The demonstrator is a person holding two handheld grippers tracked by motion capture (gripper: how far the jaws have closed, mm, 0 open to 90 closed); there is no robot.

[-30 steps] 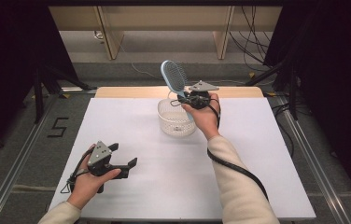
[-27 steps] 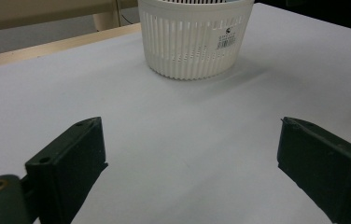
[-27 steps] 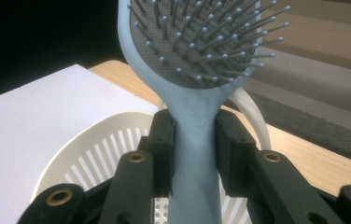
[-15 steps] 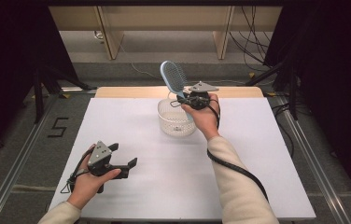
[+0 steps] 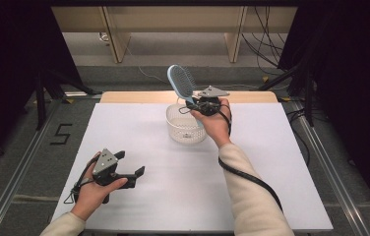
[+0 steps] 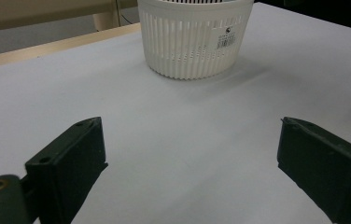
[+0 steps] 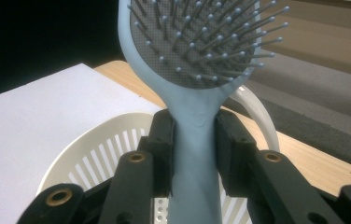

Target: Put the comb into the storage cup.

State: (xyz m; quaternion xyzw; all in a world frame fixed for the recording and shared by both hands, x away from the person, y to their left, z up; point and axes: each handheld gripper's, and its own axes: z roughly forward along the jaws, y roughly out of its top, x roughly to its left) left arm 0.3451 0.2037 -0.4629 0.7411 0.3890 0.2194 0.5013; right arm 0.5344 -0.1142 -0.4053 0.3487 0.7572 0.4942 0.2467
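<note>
R gripper point(image 5: 199, 104) is up over the far middle of the table, jaws clamped tight on the handle of the pale blue hairbrush point(image 5: 181, 83). Brush head tilts up and away to the left in the high view, above the rim of the white slotted basket point(image 5: 185, 130). In the right gripper view the handle runs straight btwn the two black jaws, both pressed against it, bristles facing the camera, basket directly underneath w/ its loop handle off to one side.

L gripper point(image 5: 130, 173) sits low at the near left, resting on or just above the surface, can't tell which. Jaws spread wide apart, nothing btwn them. Left gripper view looks along them across bare white surface to the basket point(image 6: 194, 39), well apart, barcode sticker on its wall.

Surface: white sheet point(image 5: 271, 162) covering the table, smooth, light wood edge point(image 5: 134, 97) showing along the far side. Grey floor around it, metal rails point(image 5: 23, 162) both sides, a "5" marked on the floor point(image 5: 61, 133) at left. Beyond the table: pale wooden furniture legs point(image 5: 116, 39), black cables point(image 5: 266, 49) trailing at far right, dark curtains either side.
</note>
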